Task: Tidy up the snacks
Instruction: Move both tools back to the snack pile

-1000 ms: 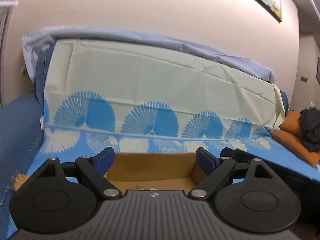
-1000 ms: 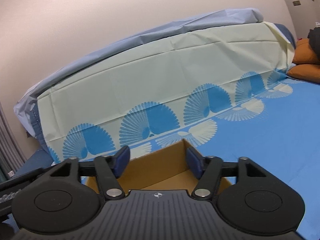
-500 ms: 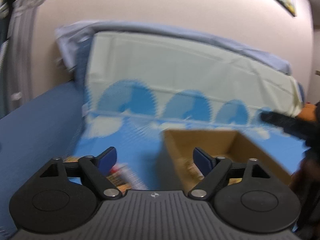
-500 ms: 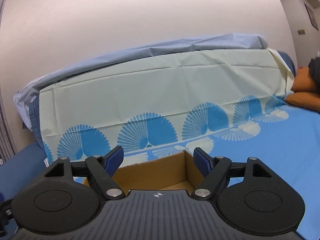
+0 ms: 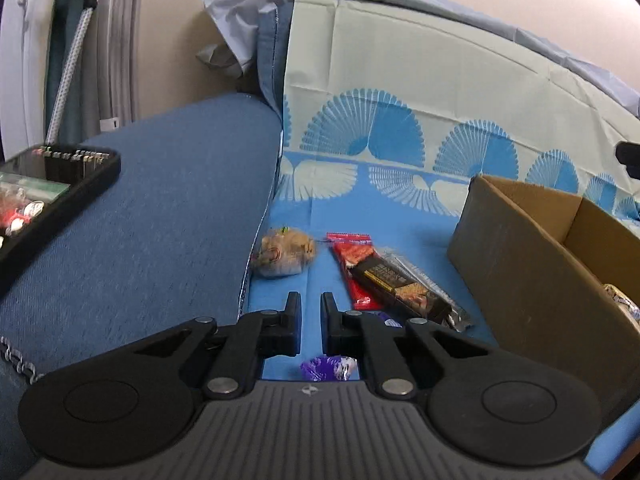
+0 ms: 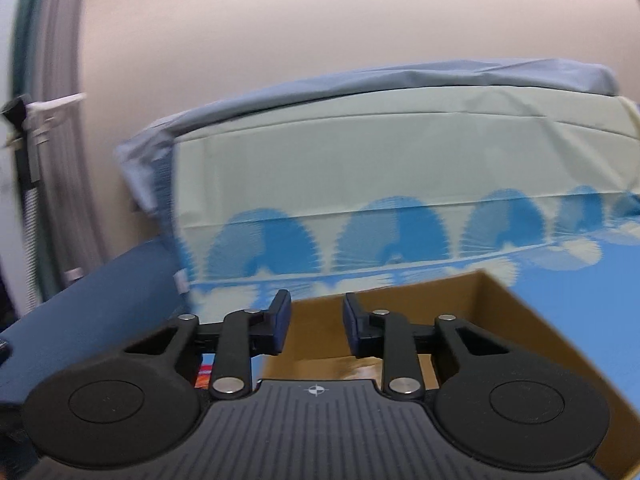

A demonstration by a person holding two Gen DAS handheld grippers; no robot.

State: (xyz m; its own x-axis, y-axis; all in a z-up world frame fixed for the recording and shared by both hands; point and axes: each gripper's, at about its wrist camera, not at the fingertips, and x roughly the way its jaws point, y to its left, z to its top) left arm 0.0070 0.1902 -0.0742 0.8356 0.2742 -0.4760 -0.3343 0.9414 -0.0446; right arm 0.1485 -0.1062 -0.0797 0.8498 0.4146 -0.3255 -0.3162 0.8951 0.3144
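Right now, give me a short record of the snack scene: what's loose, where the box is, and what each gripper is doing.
surface: blue patterned sheet
box: open cardboard box, right of the loose snacks
loose snacks: tan pouch; red and black packet; purple candy near the left gripper
in box: at least one wrapped item, rest hidden
left gripper: shut, nothing between the jaws, over the sheet beside the snacks
right gripper: jaws closing, nothing between them, over the box; view blurred
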